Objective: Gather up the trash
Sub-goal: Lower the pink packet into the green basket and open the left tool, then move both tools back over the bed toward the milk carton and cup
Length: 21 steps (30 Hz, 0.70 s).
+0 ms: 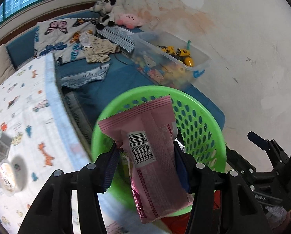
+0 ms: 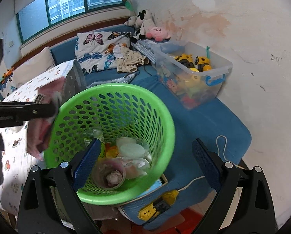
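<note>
A white plaster wall [image 2: 252,44] runs along one side, marked with orange-pink stains and dark scuffs. A green-framed window [image 2: 67,5] spans the far end, showing high-rise buildings and admitting daylight. Below it, a blue sofa [image 2: 204,117] carries a butterfly-print pillow [image 2: 98,50], crumpled clothing [image 2: 129,59], plush toys [image 2: 145,25] and a clear plastic bin [image 2: 192,74] of toys. A surface under a white printed cloth [image 1: 18,107] stands beside the sofa. A yellow power strip [image 2: 157,206] with a white cord lies lower down.
</note>
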Available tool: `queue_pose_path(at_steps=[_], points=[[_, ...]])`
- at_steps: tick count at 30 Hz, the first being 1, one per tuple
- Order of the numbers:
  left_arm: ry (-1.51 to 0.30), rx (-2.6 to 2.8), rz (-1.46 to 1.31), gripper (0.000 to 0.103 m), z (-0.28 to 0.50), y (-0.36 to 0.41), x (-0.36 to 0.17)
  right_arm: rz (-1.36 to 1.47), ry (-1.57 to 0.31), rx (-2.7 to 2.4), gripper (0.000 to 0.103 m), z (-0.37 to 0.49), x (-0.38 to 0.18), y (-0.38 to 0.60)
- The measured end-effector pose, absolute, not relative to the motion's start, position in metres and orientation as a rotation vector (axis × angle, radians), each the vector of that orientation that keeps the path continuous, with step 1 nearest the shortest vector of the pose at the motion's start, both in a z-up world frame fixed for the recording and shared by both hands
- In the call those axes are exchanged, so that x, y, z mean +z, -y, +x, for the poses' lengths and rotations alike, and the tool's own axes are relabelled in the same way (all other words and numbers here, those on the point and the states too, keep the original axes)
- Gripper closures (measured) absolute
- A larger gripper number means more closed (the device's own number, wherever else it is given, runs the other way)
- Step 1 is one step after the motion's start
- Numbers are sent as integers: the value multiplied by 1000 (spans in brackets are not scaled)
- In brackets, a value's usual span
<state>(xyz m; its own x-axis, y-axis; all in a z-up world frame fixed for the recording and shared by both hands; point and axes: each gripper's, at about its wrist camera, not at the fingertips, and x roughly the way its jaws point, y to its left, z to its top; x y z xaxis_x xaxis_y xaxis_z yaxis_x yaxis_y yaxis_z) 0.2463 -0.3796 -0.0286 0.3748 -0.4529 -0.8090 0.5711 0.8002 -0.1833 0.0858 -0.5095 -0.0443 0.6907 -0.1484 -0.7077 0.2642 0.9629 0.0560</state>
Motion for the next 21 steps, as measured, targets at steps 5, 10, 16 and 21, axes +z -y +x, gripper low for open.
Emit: queue_pose_path(at_steps=[5,10,16,21], points=[[-1003,-683,145,45,245,401,-38,179,-768,-244,9,77,-46,518],[-1002,-704,151,33,244,410,-42,202,-767,-250,9,72,-49,523],[-1002,-720,130,29,240,400,-40,203,-769,-237,9,70,-49,520],[-991,-696,106,29,237,377,-35,194,-764,-214,9,73,-46,507]])
